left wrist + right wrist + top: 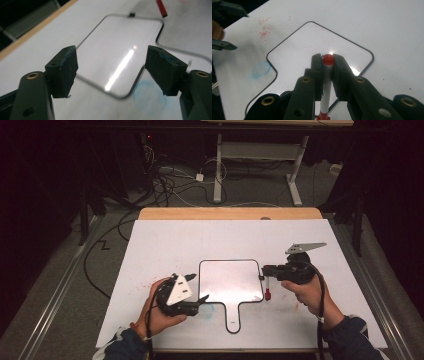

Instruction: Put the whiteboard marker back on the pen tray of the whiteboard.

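A small white board [231, 280] with a thin black rim and a short handle lies flat in the middle of the table. My right gripper [263, 271] hovers at the board's right edge, shut on a white marker with red ends [268, 290]. In the right gripper view the marker [326, 87] stands clamped between the jaws of that gripper [328, 62], above the board [297, 50]. My left gripper [199, 287] is just left of the board, open, with nothing held. The left gripper view looks between its jaws [111, 60] across the board [117, 42] to the marker's red end [161, 7].
The board rests on a large white sheet [165, 240] covering the table, whose wooden far edge [230, 213] shows. A blue smudge [260, 69] marks the sheet by the handle, with red specks [263, 28] to the left. Cables [165, 185] and a desk frame [260, 155] lie beyond.
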### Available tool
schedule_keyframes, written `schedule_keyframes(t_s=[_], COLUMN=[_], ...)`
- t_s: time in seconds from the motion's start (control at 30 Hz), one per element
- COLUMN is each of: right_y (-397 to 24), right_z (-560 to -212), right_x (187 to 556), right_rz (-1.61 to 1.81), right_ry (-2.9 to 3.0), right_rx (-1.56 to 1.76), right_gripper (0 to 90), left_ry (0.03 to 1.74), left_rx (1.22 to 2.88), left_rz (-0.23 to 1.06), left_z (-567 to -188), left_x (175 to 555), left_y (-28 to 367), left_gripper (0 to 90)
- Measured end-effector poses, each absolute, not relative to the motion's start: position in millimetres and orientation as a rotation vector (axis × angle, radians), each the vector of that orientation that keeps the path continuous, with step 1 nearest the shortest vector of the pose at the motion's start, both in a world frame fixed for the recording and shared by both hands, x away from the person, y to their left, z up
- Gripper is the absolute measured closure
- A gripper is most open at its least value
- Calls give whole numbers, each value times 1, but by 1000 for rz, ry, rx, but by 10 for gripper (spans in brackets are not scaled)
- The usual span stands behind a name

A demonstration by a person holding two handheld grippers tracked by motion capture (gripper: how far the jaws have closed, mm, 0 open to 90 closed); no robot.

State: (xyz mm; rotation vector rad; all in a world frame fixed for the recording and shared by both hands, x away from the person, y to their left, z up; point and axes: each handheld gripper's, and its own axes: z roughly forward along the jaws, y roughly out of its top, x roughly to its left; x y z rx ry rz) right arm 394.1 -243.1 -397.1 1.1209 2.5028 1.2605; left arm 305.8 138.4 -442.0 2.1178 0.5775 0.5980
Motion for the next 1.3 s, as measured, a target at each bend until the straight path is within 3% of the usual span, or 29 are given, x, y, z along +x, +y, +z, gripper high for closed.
schedule_keyframes(t_s=[0.27,0.67,1.0,1.3], right_y=[-241,-231,-215,-210], right_z=[-429,-463,-464,-462], right_x=[436,455,452,453], right_rz=[1282,1177,1093,998], right_ry=[2464,2403,2378,2362], right_rx=[1346,1462,1389,1307], right_gripper=[795,792,802,741], left_ry=[838,805,786,780], left_rx=[2111,2159,2182,2193], left_rz=[534,508,494,496], left_z=[-470,-474,-475,-476], left_x=[303,306,307,307], left_y=[189,182,181,180], left_gripper=[241,241,242,242])
